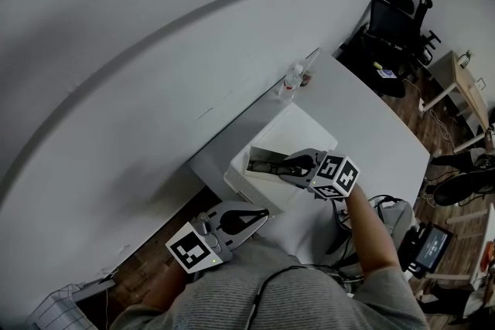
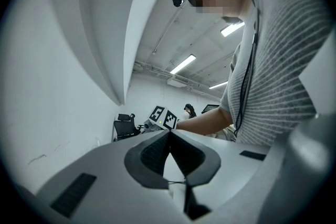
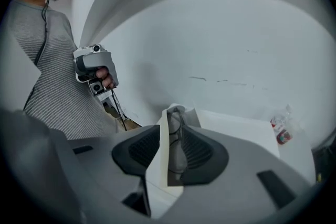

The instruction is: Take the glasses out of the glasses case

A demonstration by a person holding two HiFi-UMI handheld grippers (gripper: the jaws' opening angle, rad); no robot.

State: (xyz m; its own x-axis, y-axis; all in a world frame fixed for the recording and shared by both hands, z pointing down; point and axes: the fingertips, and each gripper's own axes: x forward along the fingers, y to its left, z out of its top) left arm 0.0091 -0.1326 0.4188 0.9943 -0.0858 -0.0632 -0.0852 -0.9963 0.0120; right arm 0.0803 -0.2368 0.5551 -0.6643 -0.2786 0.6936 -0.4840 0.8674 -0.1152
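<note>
Wood flooring [image 1: 147,263] shows below our lap, and nearest us the left gripper [image 1: 265,212] hangs short of the table, its pads pressed tip to tip with nothing between them. Further out, the right gripper [image 1: 272,165] reaches onto the white table [image 1: 371,120] and into the open end of the glasses case [image 1: 259,158], which lies on a white box [image 1: 298,124] near the table's front edge. In the right gripper view its jaws stand part-way apart, and between them we see a thin white case wall and a grey folded shape we take for the glasses [image 3: 178,152], which are not out yet. Both pads seem to touch, so we judge the claw to be pinching wall and glasses together. We expect the glasses to be light, slick and easily bent, best taken at the bridge or a folded temple and never on a lens. Beyond stand a plastic bottle [image 1: 291,81] and, farthest away, a black office chair [image 1: 390,19].
</note>
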